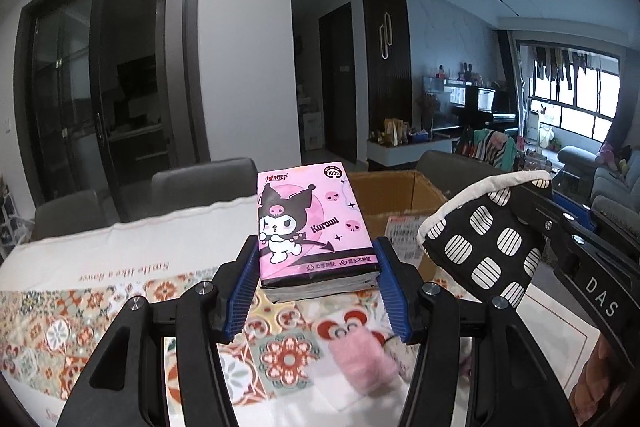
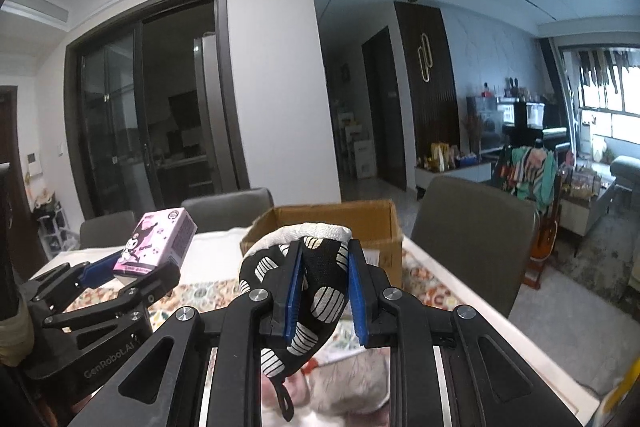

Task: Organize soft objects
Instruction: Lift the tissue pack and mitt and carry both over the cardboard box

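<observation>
My left gripper is shut on a pink Kuromi tissue pack, held up above the table; the same pack shows at the left of the right wrist view. My right gripper is shut on a black oven mitt with white striped ovals, also lifted clear of the table; the mitt appears to the right of the pack in the left wrist view. An open cardboard box stands on the table just beyond both grippers, also seen as the box.
A patterned tablecloth covers the table. A pink fluffy item lies on it below my left gripper. Grey chairs stand at the far side and right end of the table. The table's right edge drops to the floor.
</observation>
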`<state>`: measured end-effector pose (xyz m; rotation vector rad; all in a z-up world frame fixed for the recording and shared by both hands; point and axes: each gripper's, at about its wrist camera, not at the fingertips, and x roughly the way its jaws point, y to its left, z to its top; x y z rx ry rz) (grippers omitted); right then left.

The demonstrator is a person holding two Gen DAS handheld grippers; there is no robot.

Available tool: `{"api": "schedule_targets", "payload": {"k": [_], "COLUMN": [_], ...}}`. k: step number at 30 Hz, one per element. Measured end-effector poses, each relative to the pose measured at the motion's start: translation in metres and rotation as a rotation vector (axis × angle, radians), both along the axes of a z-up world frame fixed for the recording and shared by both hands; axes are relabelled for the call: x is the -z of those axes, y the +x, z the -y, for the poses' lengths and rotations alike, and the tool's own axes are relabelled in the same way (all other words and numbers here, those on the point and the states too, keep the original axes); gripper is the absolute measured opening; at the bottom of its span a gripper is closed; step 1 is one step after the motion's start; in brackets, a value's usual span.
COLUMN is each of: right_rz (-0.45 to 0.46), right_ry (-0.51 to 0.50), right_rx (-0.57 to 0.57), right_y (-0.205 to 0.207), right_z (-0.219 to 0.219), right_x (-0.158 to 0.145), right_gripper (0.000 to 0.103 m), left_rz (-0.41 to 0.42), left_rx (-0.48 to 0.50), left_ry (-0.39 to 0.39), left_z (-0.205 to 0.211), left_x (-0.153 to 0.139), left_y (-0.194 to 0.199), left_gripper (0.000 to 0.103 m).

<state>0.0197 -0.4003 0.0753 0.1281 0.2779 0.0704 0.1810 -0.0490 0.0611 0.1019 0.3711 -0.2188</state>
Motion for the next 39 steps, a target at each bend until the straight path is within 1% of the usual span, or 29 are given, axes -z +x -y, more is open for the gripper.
{"api": "schedule_targets", "payload": {"k": [7,11,18,25,30,33,35,39], "right_rz": [0.040,0.060,0.090,0.098,0.107,0.105,0.090,0.045], "right_ry": [-0.021,-0.039,-0.083,-0.095,-0.120,-0.146,-0.143,-0.142], "right_rx": [0.009,0.021,0.034,0.039,0.040,0.040,0.032,0.025], "right_y": [0.027,0.046,0.077,0.110,0.136,0.153,0.163,0.190], "right_z": [0.003,0.006,0.008,0.014,0.015,0.012,0.012,0.013], "right_x": [-0.016,-0.025,-0.031,-0.028,-0.029,-0.026,-0.023,-0.011], "right_gripper": [0.023,0.023,0.023,0.023,0.023,0.023,0.023,0.023], "left_rz": [0.003,0.013,0.024,0.019,-0.005,-0.029,-0.051,-0.089], "left_rx": [0.035,0.044,0.075,0.105,0.112,0.118,0.123,0.130], "left_ry": [0.003,0.023,0.056,0.061,0.063,0.064,0.055,0.067], "left_z": [0.009,0.016,0.027,0.035,0.041,0.042,0.044,0.048], "left_x": [-0.010,-0.012,-0.009,0.000,0.008,0.013,0.016,0.028], "left_y": [0.029,0.046,0.081,0.110,0.134,0.156,0.167,0.186], "left_gripper": [0.055,0.055,0.055,0.055,0.055,0.055,0.055,0.055]}}
